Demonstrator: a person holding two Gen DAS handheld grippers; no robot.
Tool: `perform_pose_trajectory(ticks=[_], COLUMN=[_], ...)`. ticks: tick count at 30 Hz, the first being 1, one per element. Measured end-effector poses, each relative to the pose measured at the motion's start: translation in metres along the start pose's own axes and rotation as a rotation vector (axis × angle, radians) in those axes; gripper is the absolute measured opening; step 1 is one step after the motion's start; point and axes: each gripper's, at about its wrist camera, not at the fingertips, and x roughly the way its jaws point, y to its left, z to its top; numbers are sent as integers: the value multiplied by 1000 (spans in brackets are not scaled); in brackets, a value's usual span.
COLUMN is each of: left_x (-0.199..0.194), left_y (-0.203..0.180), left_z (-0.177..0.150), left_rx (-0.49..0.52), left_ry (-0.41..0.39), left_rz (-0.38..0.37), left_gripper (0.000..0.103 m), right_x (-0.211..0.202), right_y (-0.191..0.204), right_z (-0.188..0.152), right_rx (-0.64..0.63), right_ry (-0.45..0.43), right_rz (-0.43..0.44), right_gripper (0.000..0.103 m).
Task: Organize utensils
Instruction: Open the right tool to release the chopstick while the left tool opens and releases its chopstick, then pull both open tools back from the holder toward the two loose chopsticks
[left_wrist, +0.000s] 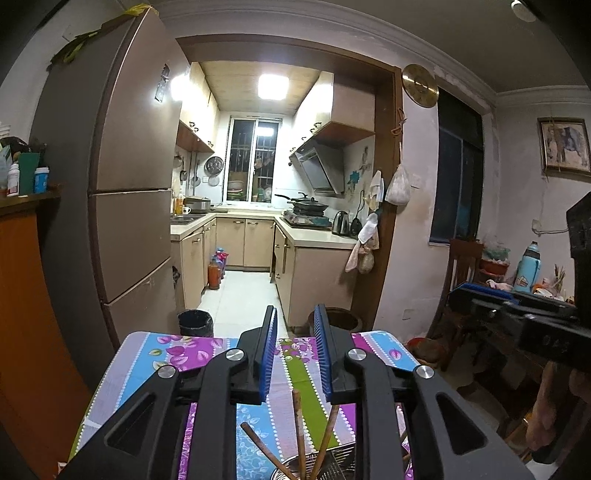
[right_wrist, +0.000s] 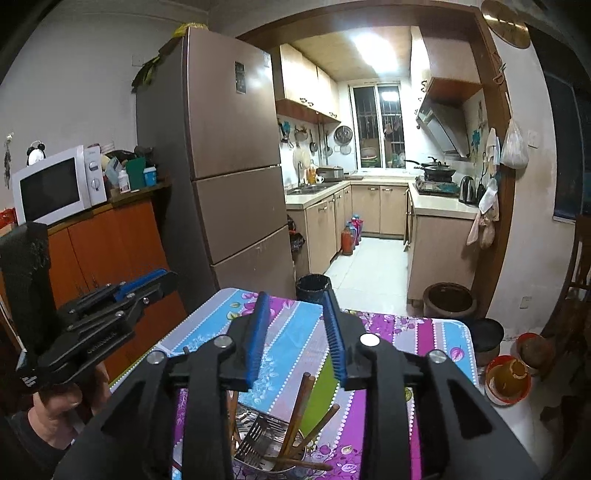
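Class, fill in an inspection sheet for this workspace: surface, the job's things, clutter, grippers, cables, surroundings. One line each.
Surface: table under a floral striped cloth.
Job's things: wooden chopsticks standing in a metal utensil holder at the near edge.
Clutter: nothing seen on the cloth elsewhere.
Grippers: left gripper and right gripper both raised above the holder, jaws open, empty.
Cables: nothing seen.
Surroundings: fridge, microwave on an orange cabinet, bin and clay pot on the floor, kitchen beyond.
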Motion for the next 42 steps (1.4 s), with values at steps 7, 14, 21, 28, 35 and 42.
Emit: perform_pose_trajectory(ticks=[7, 14, 21, 28, 35, 42], left_x=[-15, -53, -100, -148, -171, -204], left_y=[-2, -9, -21, -23, -23, -37], left_z=[-1, 0, -17, -38, -59, -110], left_rx=[5, 17, 38, 16, 3, 52], left_ry=[-14, -54, -99, -152, -143, -147], left_rz=[13, 13, 12, 24, 37, 35], left_gripper=[35, 55, 77, 98, 98, 98], right_x=[-13, -48, -94, -124, -141, -183], right_y=[1, 12, 34, 56, 72, 89], right_z=[0, -4, -18, -41, -71, -115], right_rx=[-8, -31, -65, -87, -121, -163], right_ry=[-15, -47, -102, -156, -179, -235], right_rz=[-8, -12, -8, -13, -42, -60], right_gripper=[43, 60, 92, 97, 97, 97])
